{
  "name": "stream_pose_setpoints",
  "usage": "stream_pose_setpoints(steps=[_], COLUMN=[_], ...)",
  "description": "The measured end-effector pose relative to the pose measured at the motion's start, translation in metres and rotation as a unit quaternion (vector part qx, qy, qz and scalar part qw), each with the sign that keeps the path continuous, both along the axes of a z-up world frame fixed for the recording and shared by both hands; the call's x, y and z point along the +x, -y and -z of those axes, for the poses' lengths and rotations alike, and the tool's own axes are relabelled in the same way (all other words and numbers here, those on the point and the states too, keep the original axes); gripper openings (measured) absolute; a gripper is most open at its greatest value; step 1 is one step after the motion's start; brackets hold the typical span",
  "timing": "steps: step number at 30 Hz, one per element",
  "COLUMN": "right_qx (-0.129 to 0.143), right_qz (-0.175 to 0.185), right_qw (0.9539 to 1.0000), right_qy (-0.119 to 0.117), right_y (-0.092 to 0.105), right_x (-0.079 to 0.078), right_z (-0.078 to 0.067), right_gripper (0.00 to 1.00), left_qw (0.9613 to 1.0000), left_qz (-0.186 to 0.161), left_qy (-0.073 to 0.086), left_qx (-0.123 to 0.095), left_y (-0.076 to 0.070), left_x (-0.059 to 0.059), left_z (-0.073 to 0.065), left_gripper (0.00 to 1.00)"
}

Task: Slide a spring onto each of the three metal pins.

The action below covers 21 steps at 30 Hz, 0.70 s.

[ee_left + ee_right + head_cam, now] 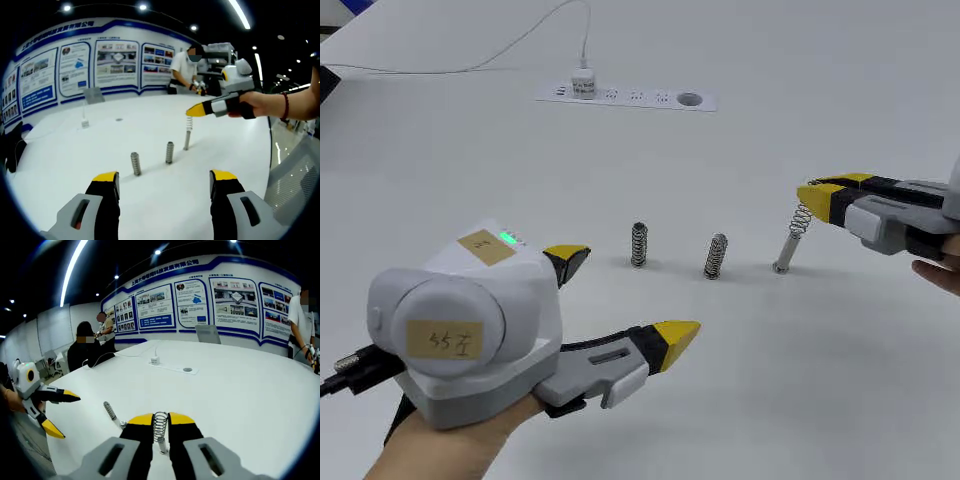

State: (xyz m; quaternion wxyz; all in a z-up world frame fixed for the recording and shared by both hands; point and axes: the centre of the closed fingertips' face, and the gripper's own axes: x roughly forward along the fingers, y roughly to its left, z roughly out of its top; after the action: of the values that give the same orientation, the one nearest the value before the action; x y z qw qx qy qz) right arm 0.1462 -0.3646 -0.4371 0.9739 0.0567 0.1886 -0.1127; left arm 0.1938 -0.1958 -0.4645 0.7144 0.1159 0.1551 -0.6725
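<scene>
**Status: two of three pins done, the third in hand.**

1. The left pin and middle pin stand upright on the table. The left spring and middle spring sit over them along their length. I judge both complete.
2. In the head view the right pin is at 3 o'clock of the middle pin. Its head rests on the table and its top leans toward 1 o'clock. The third spring is round the upper part only, and the lower shaft is bare.
3. The right gripper is at 3 o'clock of that pin's top, with its jaws pinched on the upper coils of the third spring. The right gripper view confirms this: the yellow tips press the coils from both sides, and the pin runs down below them toward 6 o'clock.
4. The left gripper hovers at 7 o'clock of the left pin. Its jaws are spread wide with nothing between them, and it is clear of all three pins.

**Remaining, in my judgement:**
- Push the third spring down the shaft to the head.
- Let go.
- Leave the right pin standing like the other two.

I cannot tell whether the right pin rests on its own or is propped up by the grip on the spring.
</scene>
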Motion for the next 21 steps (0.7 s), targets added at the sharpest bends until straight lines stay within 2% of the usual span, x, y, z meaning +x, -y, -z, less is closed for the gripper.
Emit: stream_pose_setpoints(steps=[4, 16, 21], right_qx=[-0.015, -0.016, -0.017], right_qz=[0.000, 0.002, 0.005], right_qw=[0.9999, 0.9998, 0.9998], right_qy=[-0.009, -0.014, -0.009], right_y=[0.002, 0.005, 0.005], right_x=[0.000, 0.000, 0.000], right_z=[0.004, 0.014, 0.014], right_gripper=[0.11, 0.12, 0.12], left_qw=[1.0000, 0.9999, 0.9999], left_qz=[-0.005, -0.010, -0.009], left_qy=[-0.004, -0.011, -0.012], left_qx=[0.000, 0.003, 0.003], left_y=[-0.001, -0.001, -0.001], left_x=[0.002, 0.003, 0.002], left_z=[0.001, 0.005, 0.006], left_gripper=[0.77, 0.81, 0.81])
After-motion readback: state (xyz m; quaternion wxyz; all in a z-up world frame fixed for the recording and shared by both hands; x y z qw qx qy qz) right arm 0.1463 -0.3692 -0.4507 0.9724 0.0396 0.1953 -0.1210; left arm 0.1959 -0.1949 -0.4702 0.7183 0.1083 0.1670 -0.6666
